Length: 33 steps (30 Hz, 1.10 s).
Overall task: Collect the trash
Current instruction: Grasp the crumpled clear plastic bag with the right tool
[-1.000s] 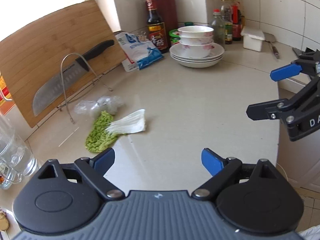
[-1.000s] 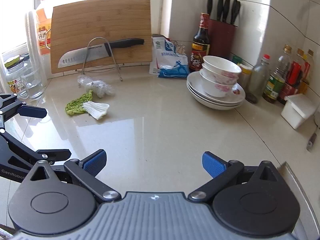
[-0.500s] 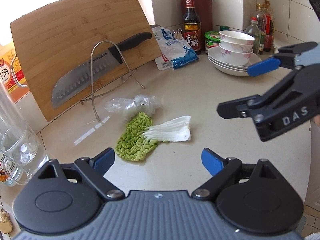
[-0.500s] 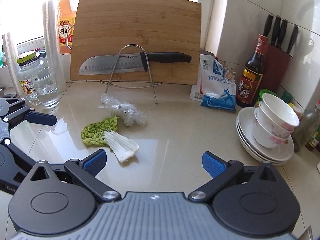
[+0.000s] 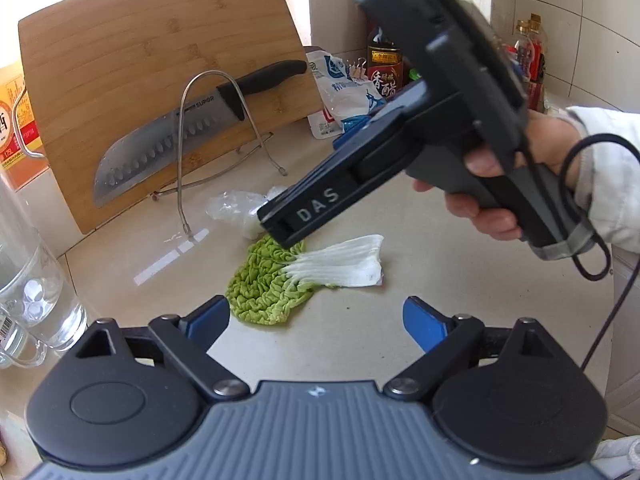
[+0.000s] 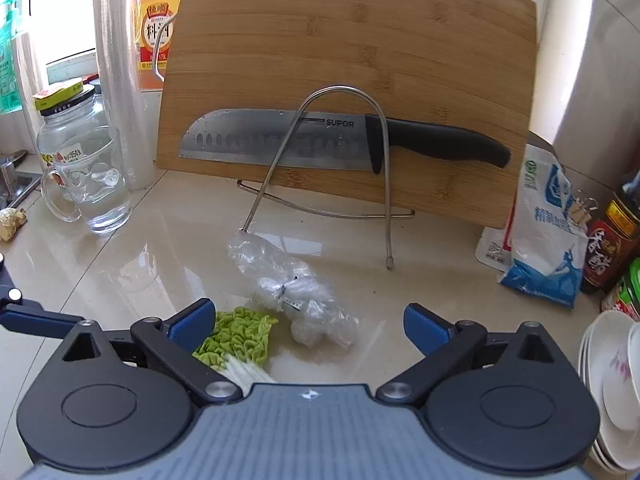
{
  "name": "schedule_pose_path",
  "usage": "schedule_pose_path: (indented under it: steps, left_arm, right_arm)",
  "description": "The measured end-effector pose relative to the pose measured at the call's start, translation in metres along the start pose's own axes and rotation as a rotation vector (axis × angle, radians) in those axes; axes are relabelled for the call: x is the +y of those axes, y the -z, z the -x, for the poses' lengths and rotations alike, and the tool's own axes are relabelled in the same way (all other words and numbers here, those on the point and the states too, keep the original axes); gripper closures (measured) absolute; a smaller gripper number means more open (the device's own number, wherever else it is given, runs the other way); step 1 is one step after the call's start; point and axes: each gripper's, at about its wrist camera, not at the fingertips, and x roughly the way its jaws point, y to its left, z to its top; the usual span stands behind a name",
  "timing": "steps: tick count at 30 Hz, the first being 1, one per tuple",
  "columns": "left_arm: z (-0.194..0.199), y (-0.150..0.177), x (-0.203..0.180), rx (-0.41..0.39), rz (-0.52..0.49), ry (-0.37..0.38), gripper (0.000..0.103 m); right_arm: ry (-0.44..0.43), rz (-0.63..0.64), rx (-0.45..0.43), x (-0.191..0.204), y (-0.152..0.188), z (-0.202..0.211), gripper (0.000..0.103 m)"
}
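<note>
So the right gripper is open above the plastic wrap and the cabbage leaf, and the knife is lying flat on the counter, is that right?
Not quite. The knife isn't flat on the counter; it sits in the wire rack against the upright cutting board, as the right wrist view shows. The right gripper is open above the plastic wrap and cabbage leaf.

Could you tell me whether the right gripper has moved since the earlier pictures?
Yes. The right gripper has advanced toward the cutting board, now over the crumpled plastic wrap.
</note>
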Motion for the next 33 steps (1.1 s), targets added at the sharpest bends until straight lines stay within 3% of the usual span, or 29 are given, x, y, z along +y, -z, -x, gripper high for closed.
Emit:
schedule_pose_path:
  steps: [12,15,22,33]
  left_arm:
    - [-0.011,-0.005,0.013,0.013,0.054,-0.031,0.010]
    - [-0.012,-0.005,0.014,0.019,0.060,-0.038,0.010]
    - [-0.017,-0.005,0.017,0.026,0.057,-0.045,0.010]
    - [-0.025,-0.008,0.017,0.036,-0.019,-0.029,0.010]
  right_arm:
    - [-0.089,0.049,0.086,0.001,-0.016,-0.072,0.016]
    - [-0.108,0.038,0.103,-0.001,-0.014,-0.078,0.027]
    - [-0.112,0.009,0.095,-0.008,-0.013,-0.074,0.034]
    - [-0.080,-0.002,0.051,-0.014,-0.015,-0.037,0.035]
